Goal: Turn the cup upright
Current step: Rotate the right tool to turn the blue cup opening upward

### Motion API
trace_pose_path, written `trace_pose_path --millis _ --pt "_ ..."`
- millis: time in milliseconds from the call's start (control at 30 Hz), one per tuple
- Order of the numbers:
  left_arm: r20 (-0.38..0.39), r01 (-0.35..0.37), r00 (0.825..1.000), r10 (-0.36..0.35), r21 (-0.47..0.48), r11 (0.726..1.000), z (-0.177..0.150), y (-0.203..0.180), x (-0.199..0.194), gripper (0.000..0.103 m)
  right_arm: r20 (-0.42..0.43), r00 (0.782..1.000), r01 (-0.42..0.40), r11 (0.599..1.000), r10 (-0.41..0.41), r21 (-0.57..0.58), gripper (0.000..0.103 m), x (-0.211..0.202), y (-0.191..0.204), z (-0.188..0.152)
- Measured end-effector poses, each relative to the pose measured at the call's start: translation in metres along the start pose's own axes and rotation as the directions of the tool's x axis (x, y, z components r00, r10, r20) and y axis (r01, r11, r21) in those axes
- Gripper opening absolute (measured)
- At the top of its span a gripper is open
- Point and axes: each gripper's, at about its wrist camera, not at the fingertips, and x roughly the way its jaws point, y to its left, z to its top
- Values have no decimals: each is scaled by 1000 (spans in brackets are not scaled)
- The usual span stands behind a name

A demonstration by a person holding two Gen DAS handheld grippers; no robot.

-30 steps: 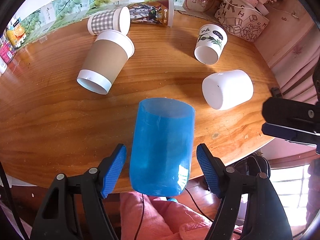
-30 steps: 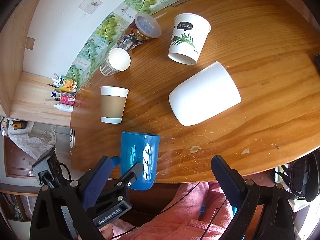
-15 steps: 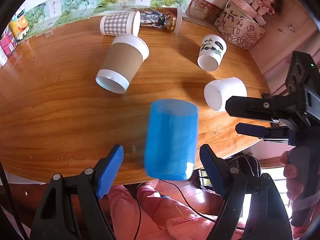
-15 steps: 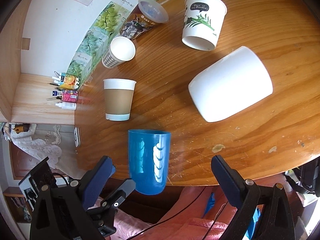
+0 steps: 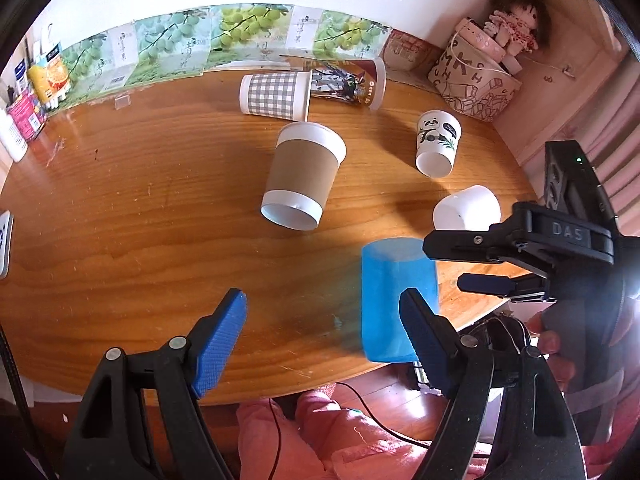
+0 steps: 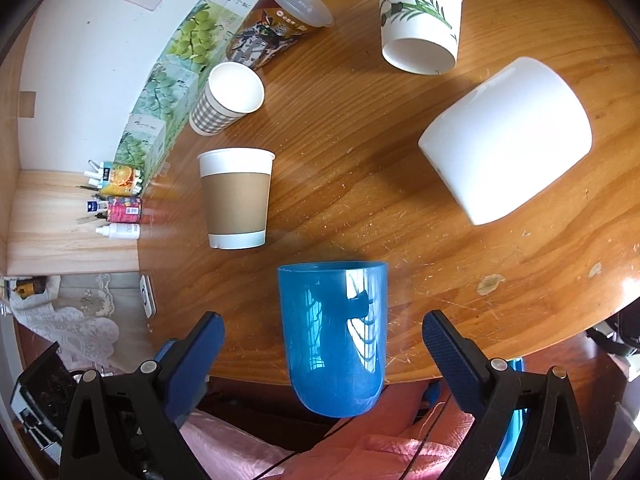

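blue cup (image 6: 334, 340) upside down, between open right gripper (image 6: 322, 340) fingers

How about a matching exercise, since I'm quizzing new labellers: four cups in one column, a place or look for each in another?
1. blue cup
2. checked cup
3. sleeved cup
4. white cup

A. brown middle band
B. between the open right fingers
C. beside the lidded cup
D. plain, unprinted

Pairs: 1-B, 2-C, 3-A, 4-D
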Motion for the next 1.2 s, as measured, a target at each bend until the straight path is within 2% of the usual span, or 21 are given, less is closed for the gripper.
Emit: trace_pose_path --millis 267,600,667,867,1000,1200 --pt "-100 85 992 -78 61 995 4 19 12 82 17 999 39 997 -41 71 100 21 2 -4" --pt "-204 161 970 -132 132 978 0 22 28 82 64 993 90 990 -98 108 89 32 3 -4" --pt "-213 167 968 -136 140 976 0 22 29 82 76 992 90 989 -99 117 89 32 3 -5" --pt "-228 179 964 -139 163 970 1 24 25 82 87 988 118 986 -129 121 75 37 6 -5" --pt "-233 182 962 -142 158 971 3 31 21 82 99 983 145 984 -155 101 75 35 11 -5" --pt "-240 188 960 -148 155 970 4 38 18 82 177 968 172 984 -178 48 74 23 25 -9"
